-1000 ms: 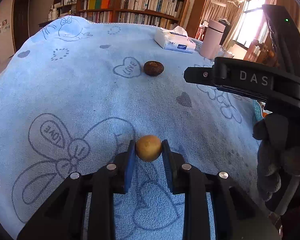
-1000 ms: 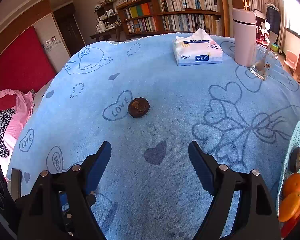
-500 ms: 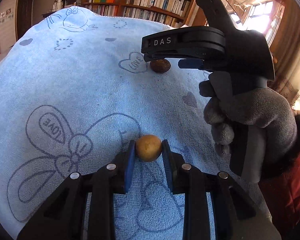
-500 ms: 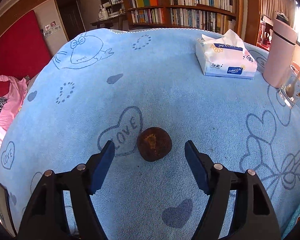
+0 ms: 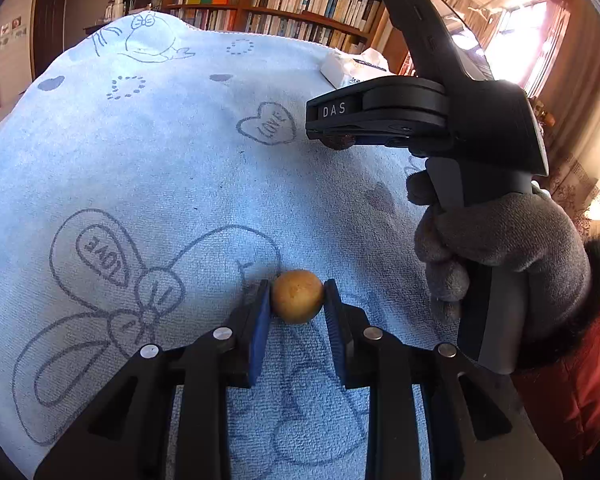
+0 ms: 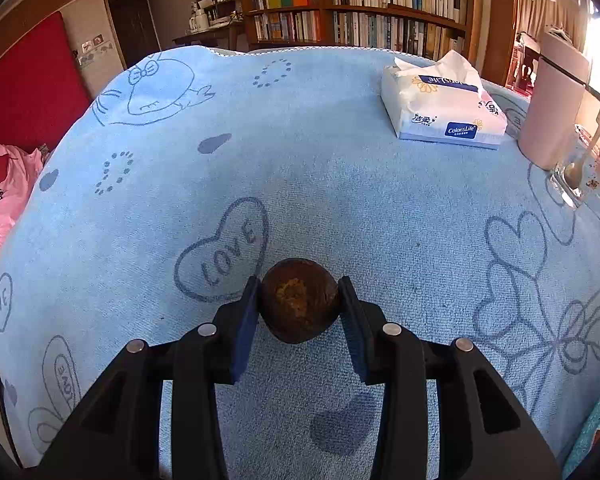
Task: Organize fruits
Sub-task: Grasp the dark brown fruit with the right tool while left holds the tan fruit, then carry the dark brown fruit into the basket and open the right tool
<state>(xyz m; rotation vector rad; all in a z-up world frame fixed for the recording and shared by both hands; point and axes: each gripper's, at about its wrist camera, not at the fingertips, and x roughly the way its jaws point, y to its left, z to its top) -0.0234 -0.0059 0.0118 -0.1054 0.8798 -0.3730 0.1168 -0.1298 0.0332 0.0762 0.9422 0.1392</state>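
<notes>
A small round yellow-tan fruit (image 5: 297, 296) sits between the blue pads of my left gripper (image 5: 297, 293), which is shut on it just above the blue towel (image 5: 180, 160). In the right wrist view a dark brown, rough-skinned fruit (image 6: 299, 306) fills the gap of my right gripper (image 6: 299, 300). Its jaws are closing, and both pads touch the fruit's sides. The left wrist view shows that tool's black housing (image 5: 420, 112) from the side, held by a grey gloved hand (image 5: 500, 240), with a sliver of the dark fruit (image 5: 340, 143) under it.
A white tissue pack (image 6: 444, 108), a pale pink cylinder (image 6: 552, 108) and a glass with a spoon (image 6: 580, 176) stand at the towel's far right. A teal basket edge (image 6: 596, 432) peeks in at lower right. Bookshelves line the back wall.
My right gripper moved forward over the dark fruit and its jaws came together around it. The left gripper kept still, holding the yellow-tan fruit.
</notes>
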